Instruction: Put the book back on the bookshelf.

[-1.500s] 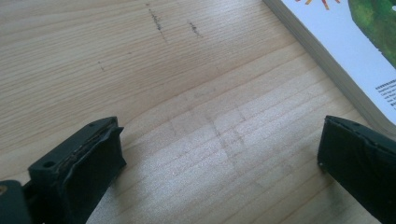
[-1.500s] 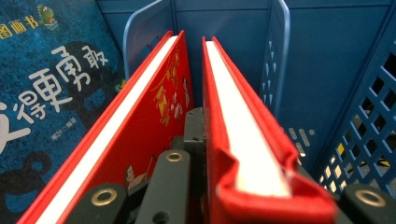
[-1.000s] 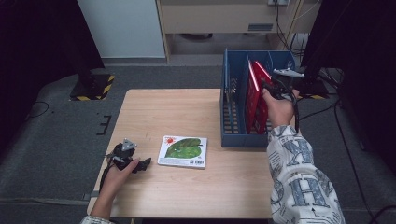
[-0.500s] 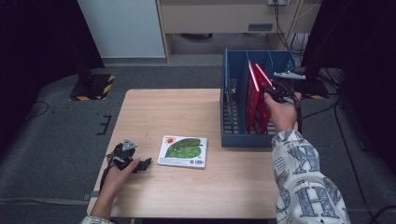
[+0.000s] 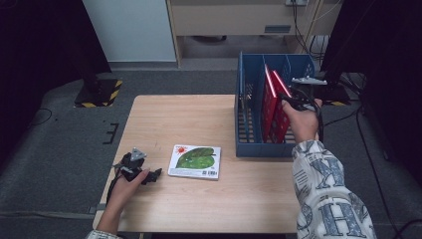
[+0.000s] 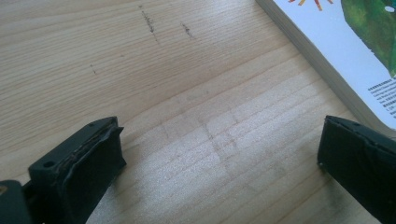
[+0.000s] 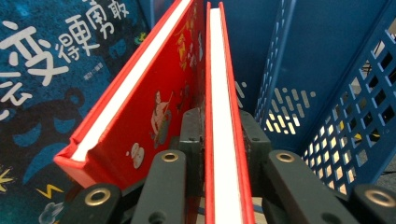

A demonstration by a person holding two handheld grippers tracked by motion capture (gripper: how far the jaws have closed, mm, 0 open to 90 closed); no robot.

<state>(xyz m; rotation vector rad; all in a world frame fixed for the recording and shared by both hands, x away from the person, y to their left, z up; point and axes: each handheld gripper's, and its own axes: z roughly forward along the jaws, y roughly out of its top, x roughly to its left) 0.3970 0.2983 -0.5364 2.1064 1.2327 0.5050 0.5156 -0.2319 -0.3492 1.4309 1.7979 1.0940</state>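
My right gripper (image 5: pixel 289 102) reaches into the blue crate (image 5: pixel 244 124) and is shut on the top edge of a thin red book (image 7: pixel 222 70) that stands upright. A second red book (image 7: pixel 159 79) leans against it on the left, and a dark blue book (image 7: pixel 46 70) stands beyond that. My left gripper (image 5: pixel 154 174) rests on the wooden table (image 5: pixel 199 119) near its front left corner, jaws open over bare wood (image 6: pixel 219 163). A white book with a green leaf cover (image 5: pixel 195 161) lies flat just to its right, and its corner (image 6: pixel 355 56) is close to one jaw.
The blue crate's perforated wall (image 7: pixel 327 70) stands close on the right of the held book. Dividers split the crate into slots. Dark floor and cables surround the table, and a cabinet stands behind it.
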